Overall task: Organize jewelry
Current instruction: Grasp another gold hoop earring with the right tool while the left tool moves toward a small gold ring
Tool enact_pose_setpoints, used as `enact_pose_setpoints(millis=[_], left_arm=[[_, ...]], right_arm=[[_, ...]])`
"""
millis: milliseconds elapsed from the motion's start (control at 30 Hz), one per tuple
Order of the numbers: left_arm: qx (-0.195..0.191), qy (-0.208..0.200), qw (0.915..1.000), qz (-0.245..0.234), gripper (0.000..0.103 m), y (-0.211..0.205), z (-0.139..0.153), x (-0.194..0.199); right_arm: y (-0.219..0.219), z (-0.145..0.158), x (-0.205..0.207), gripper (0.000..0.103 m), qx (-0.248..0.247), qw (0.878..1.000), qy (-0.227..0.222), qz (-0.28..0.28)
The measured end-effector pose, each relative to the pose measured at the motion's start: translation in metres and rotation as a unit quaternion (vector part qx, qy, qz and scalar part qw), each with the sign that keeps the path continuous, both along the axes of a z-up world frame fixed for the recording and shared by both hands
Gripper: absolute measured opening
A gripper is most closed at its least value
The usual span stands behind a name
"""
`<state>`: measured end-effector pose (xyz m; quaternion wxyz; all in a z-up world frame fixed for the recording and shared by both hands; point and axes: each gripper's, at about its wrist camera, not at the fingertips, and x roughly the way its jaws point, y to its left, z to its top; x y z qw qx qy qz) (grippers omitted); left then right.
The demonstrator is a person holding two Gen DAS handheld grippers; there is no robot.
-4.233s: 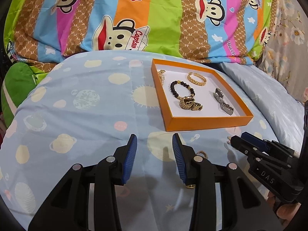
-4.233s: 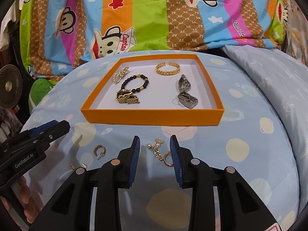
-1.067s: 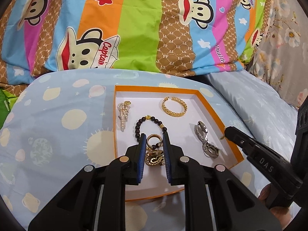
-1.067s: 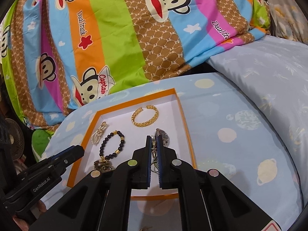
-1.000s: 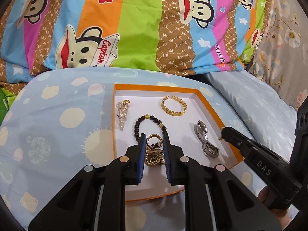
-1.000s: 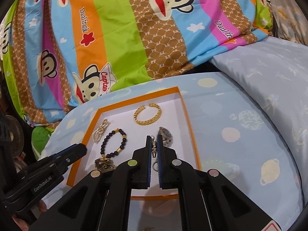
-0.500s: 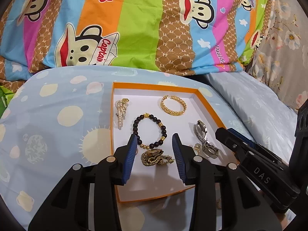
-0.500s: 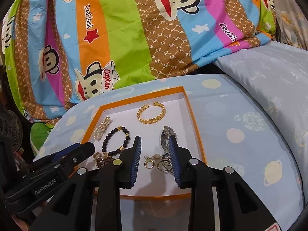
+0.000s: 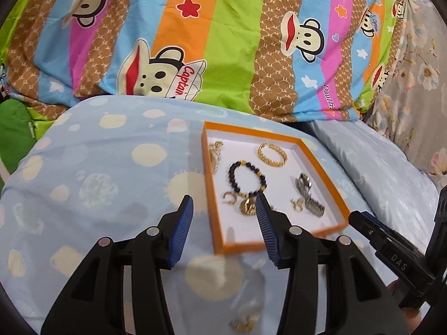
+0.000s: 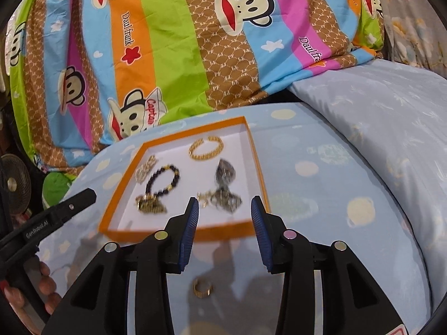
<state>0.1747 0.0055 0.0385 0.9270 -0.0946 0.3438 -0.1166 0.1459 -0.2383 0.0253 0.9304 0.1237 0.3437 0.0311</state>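
Gold hoop earring (image 10: 202, 288) just before the orange tray (image 10: 178, 234): light, stiff, slippery; pinch across its band. Left gripper (image 9: 223, 230) and right gripper (image 10: 225, 230) gape empty.

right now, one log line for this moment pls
left gripper: open, empty | right gripper: open, empty | tray: bracelets, earrings inside | gold ring: on bedsheet, outside tray

A striped monkey-print quilt (image 9: 229, 42) is heaped along the back, its bands orange, green, brown, blue and pink. In front of it lies a pale blue sheet (image 9: 111, 173) printed with cream planets and suns. A plainer pale blue pillow (image 10: 377, 117) sits to the right, touching the quilt's edge. A floral cloth (image 9: 419, 64) hangs at far right. A small fan (image 10: 12, 184) stands at far left beside something green (image 10: 54, 185).
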Motion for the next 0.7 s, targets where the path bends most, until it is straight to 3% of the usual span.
enact_pose_setpoints(millis=[233, 367, 700], left_arm=[[0.025, 0.016, 0.9993, -0.022, 0.045, 0.003, -0.014, -0.045], [0.031, 0.025, 0.9986, -0.035, 0.054, -0.002, -0.020, -0.062], [0.072, 0.041, 0.9956, -0.044, 0.054, -0.015, -0.030, -0.067]], right_arm=[[0.024, -0.017, -0.022, 0.041, -0.031, 0.998, 0.041, 0.018], [0.038, -0.020, -0.027, 0.041, -0.055, 0.997, 0.048, 0.024], [0.044, -0.027, -0.025, 0.042, -0.071, 0.994, 0.077, 0.017]])
